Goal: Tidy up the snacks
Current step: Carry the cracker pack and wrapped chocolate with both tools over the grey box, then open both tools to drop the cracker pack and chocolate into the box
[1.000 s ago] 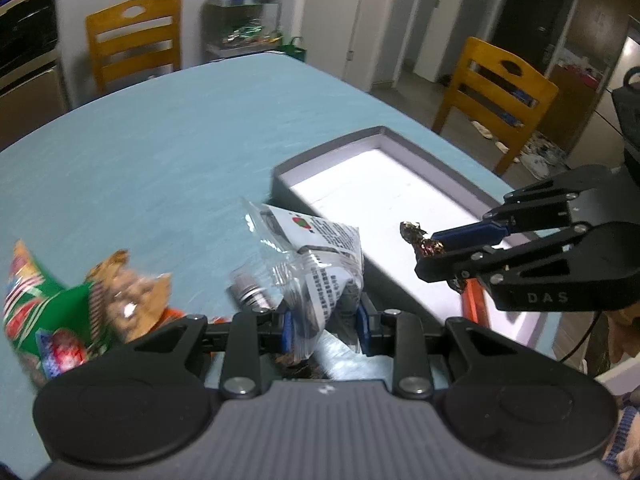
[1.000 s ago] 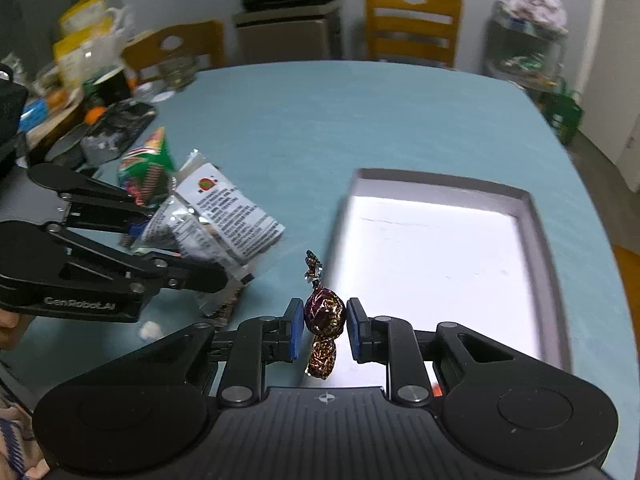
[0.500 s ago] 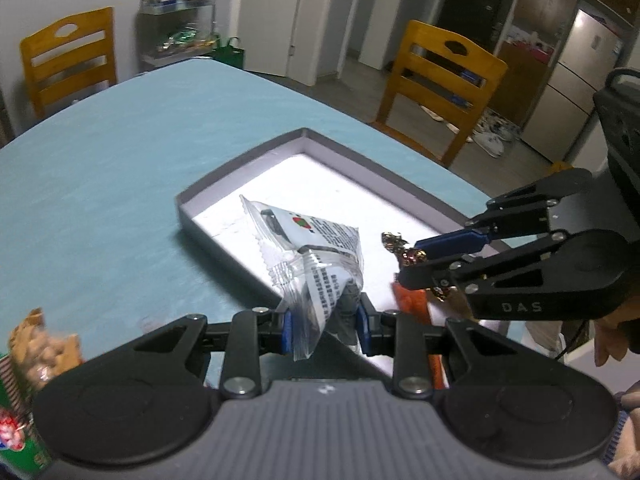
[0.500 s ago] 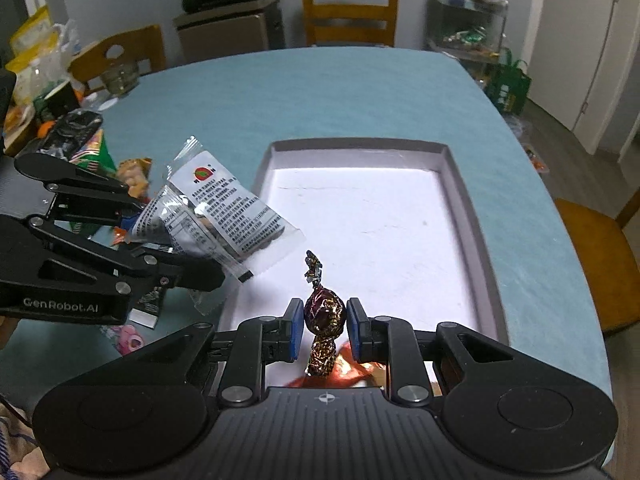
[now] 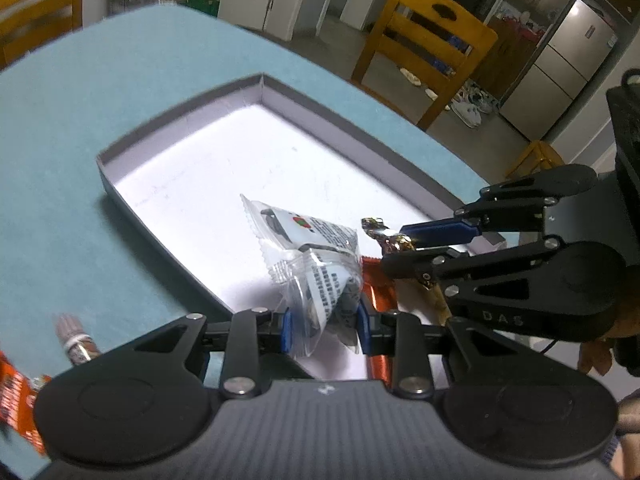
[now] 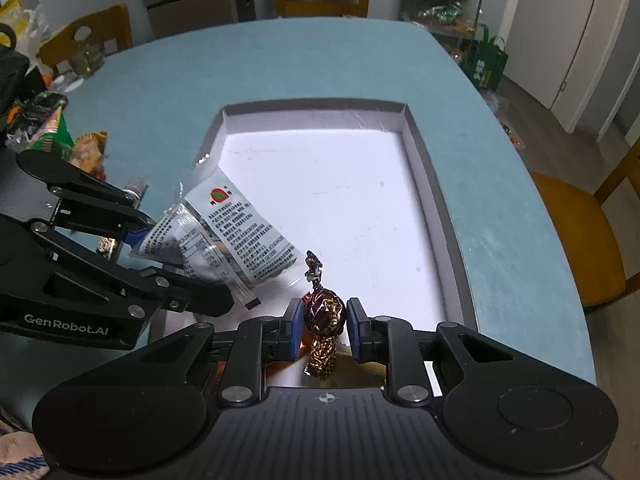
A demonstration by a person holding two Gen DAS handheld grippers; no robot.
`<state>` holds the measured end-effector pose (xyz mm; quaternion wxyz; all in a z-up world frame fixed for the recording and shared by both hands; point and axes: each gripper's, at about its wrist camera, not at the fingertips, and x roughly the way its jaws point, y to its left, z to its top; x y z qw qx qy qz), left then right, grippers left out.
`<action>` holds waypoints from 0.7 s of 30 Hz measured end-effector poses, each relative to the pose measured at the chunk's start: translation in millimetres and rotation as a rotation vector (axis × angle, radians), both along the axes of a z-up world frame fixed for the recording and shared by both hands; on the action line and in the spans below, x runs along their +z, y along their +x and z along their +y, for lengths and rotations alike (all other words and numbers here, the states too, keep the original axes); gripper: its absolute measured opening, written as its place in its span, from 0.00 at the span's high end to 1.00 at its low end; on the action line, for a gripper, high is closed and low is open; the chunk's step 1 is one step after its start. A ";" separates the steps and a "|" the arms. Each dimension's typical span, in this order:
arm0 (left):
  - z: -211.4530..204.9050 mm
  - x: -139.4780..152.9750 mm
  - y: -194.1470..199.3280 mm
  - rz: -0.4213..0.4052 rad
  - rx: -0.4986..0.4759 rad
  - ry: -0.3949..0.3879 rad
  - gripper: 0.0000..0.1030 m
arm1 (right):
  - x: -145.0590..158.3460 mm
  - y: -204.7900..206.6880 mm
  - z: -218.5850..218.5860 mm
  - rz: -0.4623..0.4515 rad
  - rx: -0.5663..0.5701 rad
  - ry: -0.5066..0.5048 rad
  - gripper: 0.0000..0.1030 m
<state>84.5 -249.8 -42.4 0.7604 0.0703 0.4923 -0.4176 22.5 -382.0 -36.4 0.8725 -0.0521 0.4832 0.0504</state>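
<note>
My left gripper (image 5: 323,327) is shut on a clear snack packet (image 5: 316,256) with a white printed label and holds it over the near end of the grey tray (image 5: 168,120). The packet also shows in the right wrist view (image 6: 236,236). My right gripper (image 6: 323,330) is shut on a dark red foil-wrapped candy (image 6: 323,312), held over the tray's (image 6: 424,184) near edge, just right of the packet. The candy's twisted end shows in the left wrist view (image 5: 386,236). An orange wrapper (image 5: 376,292) lies in the tray under the grippers.
Loose snacks lie on the blue table left of the tray: a green bag (image 6: 50,136), a tan snack (image 6: 90,146), a small brown stick (image 5: 76,344) and an orange packet (image 5: 18,404). Wooden chairs (image 5: 424,44) stand around the table, with clutter at the far left (image 6: 24,80).
Both grippers moved forward over the tray with their snacks still held. The left gripper swung right, so the loose snacks slid out of its view to the left.
</note>
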 end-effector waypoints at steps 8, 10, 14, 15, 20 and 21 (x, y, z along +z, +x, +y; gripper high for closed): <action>-7.1 -14.8 5.8 0.076 0.003 -0.003 0.73 | -5.0 4.2 -2.0 0.022 -0.007 0.001 0.76; -8.9 -15.3 7.0 0.085 -0.002 -0.007 0.73 | -5.4 3.9 -3.2 0.024 -0.010 0.004 0.76; -14.6 -16.5 5.8 0.096 -0.025 -0.017 0.66 | -5.4 3.6 -4.1 0.022 -0.015 0.004 0.76; -16.1 -16.5 5.5 0.093 -0.030 -0.018 0.64 | -5.0 3.3 -4.3 0.020 -0.016 0.004 0.76; -17.1 -12.7 4.4 0.069 -0.035 -0.011 0.48 | -1.0 1.2 -5.8 0.003 -0.027 0.004 0.75; -17.1 -11.3 3.9 0.063 -0.037 -0.008 0.47 | -0.4 0.9 -6.1 0.001 -0.028 0.004 0.75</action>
